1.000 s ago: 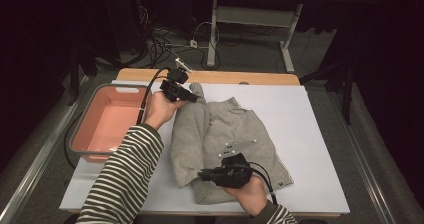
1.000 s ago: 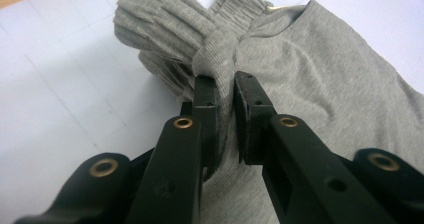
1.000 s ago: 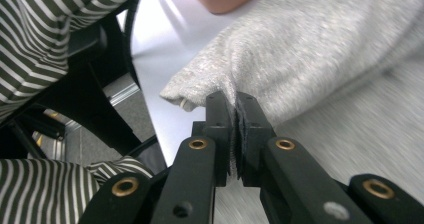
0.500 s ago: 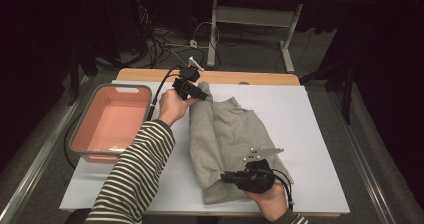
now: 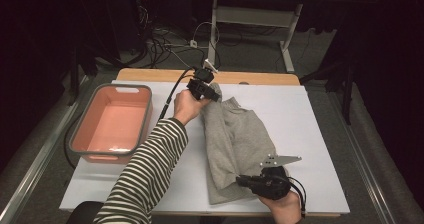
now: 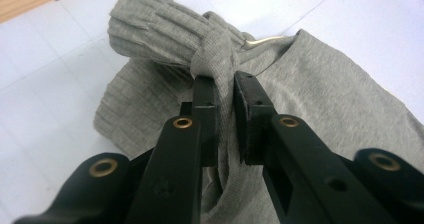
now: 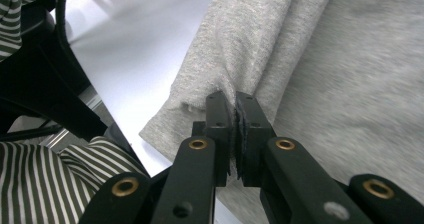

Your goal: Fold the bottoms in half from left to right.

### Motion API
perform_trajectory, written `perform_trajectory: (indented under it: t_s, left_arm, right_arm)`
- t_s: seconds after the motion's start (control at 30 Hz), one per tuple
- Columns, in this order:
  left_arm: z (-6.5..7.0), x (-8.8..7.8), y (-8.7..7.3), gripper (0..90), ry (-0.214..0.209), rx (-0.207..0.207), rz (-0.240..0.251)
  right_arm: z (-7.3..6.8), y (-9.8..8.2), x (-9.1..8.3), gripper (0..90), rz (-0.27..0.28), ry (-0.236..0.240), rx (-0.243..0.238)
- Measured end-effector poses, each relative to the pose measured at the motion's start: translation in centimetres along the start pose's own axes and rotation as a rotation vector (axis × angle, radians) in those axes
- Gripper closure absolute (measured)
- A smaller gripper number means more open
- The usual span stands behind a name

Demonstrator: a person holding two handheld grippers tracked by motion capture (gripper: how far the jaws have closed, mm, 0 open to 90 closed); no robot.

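Both hands had swung to the right since a second earlier, dragging the left half of the grey sweater (image 5: 235, 139) across so the garment lay folded lengthwise into a narrower strip. The left gripper (image 5: 206, 87) was pinching a bunch of fabric near the ribbed collar (image 6: 150, 29) at the far end, jaws pressed tight on the cloth; the right gripper (image 5: 250, 181) was clamped on the hem edge near the front of the table, its pads nearly meeting with just a thin layer of knit between them. Outward from there, the sweater sat in the middle of the white table cover (image 5: 310, 114), well apart from the pink tub (image 5: 112, 121) off to the left, with the striped sleeve (image 5: 145, 174) reaching across. My worry: the knit looked slack between the two grips, so if one hand had let go before the other, the fold could have slumped crooked, or the thin hem could have slipped out of that right pinch.
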State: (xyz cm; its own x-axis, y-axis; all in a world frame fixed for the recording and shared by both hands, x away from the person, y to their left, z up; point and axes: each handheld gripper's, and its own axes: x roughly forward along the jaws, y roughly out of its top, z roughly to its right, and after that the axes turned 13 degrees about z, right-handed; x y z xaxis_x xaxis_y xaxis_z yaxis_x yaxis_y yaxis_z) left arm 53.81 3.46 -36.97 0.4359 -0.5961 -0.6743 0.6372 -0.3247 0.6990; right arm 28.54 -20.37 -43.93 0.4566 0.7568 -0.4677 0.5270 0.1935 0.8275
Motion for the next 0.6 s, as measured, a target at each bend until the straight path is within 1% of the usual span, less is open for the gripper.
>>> perform_trajectory:
  t_s: [0.2, 0.23, 0.3, 0.37, 0.4, 0.47, 0.5, 0.6]
  left_arm:
    - [0.4, 1.6, 0.0, 78.4, 0.003, 0.009, -0.006]
    - [0.4, 1.6, 0.0, 78.4, 0.003, 0.009, -0.006]
    - [0.7, 2.5, 0.0, 78.4, 0.004, 0.016, -0.012]
    - [0.9, 3.2, 0.1, 78.3, 0.000, 0.024, -0.017]
    - [1.0, 3.5, 0.1, 77.9, -0.003, 0.027, -0.015]
    - [1.1, 3.8, 0.0, 77.6, -0.006, 0.031, -0.014]
    - [1.3, 4.4, -0.1, 77.4, -0.008, 0.036, -0.016]
    - [1.3, 5.0, -0.4, 74.3, -0.012, 0.040, -0.015]
  right_arm:
    - [0.5, -0.4, -0.7, 86.2, 0.013, -0.034, 0.018]
    - [0.6, -0.5, -0.9, 86.2, 0.014, -0.041, 0.021]
    - [0.9, -0.7, -1.1, 86.1, 0.017, -0.061, 0.024]
    - [1.2, -0.8, -1.3, 86.1, 0.014, -0.078, 0.032]
    - [1.3, -0.9, -1.3, 86.1, 0.011, -0.090, 0.027]
    - [1.4, -1.0, -1.4, 86.1, 0.007, -0.096, 0.029]
    - [1.6, -1.1, -1.4, 86.1, 0.002, -0.109, 0.033]
    - [1.9, -1.3, -1.3, 86.0, -0.009, -0.123, 0.030]
